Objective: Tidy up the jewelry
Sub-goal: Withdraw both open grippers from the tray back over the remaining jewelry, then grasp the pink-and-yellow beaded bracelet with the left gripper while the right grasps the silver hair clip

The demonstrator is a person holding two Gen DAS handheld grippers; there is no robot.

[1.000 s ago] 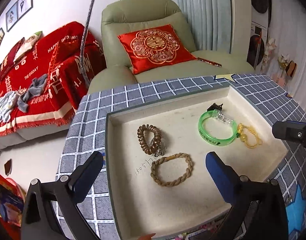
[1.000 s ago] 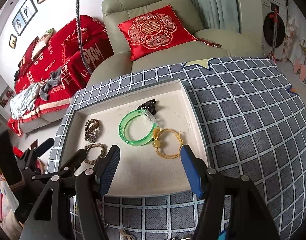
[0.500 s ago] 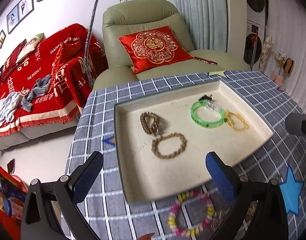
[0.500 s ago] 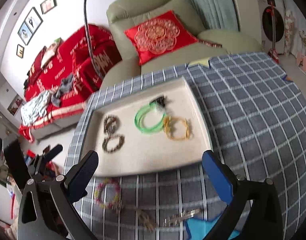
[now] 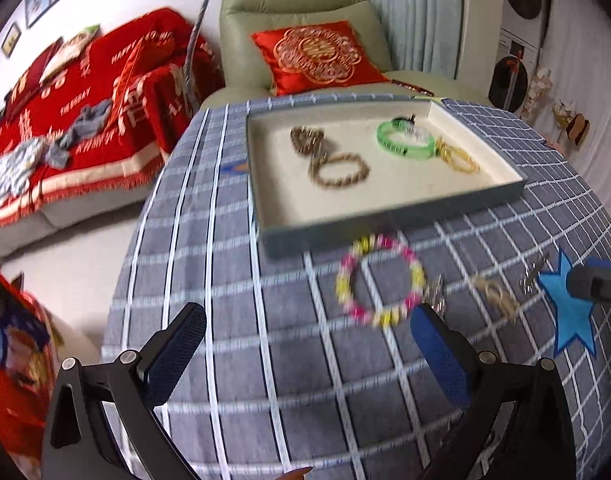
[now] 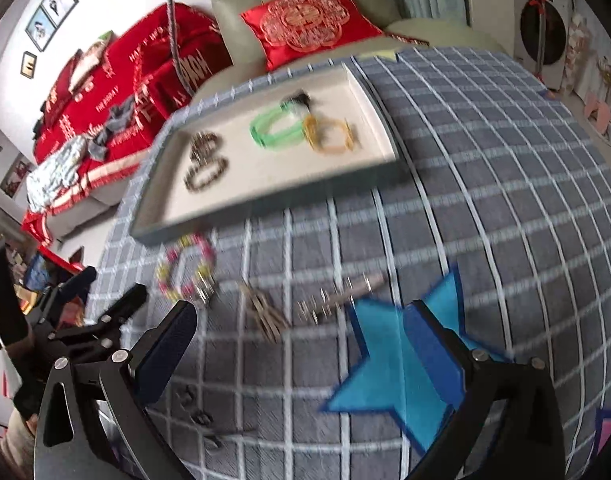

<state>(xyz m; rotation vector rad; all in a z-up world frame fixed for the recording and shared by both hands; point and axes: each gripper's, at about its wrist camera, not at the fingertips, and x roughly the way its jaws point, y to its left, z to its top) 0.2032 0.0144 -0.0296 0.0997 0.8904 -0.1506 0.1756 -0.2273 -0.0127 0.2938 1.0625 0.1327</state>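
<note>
Behind the tabletop [image 5: 233, 360] a green armchair [image 5: 297, 12] with a red cushion [image 5: 317, 60] and a sofa under a red throw [image 5: 85, 120] fill the room. On the checked grey cloth sits a shallow tray [image 5: 385, 210], already holding two brown bracelets [image 5: 339, 170], a green bangle [image 5: 405, 142], a yellow cord bracelet [image 5: 459, 160] and a small dark clip, roughly sorted. Outside it, just in front of the tray's near wall, lies a pink-and-yellow beaded bracelet [image 5: 379, 280], with a tan cord piece [image 6: 263, 314] and a silvery chain or clip [image 6: 337, 298] near a blue star patch [image 6: 401, 376]; smaller dark bits lie closer, too blurred to name. By this view the job looks a little over half done. The left tool [image 5: 305, 340] hangs wide open and empty above the cloth short of the beaded bracelet. The right tool [image 6: 301, 340], whose jaws have just been opening, stands fully spread with nothing between them.
</note>
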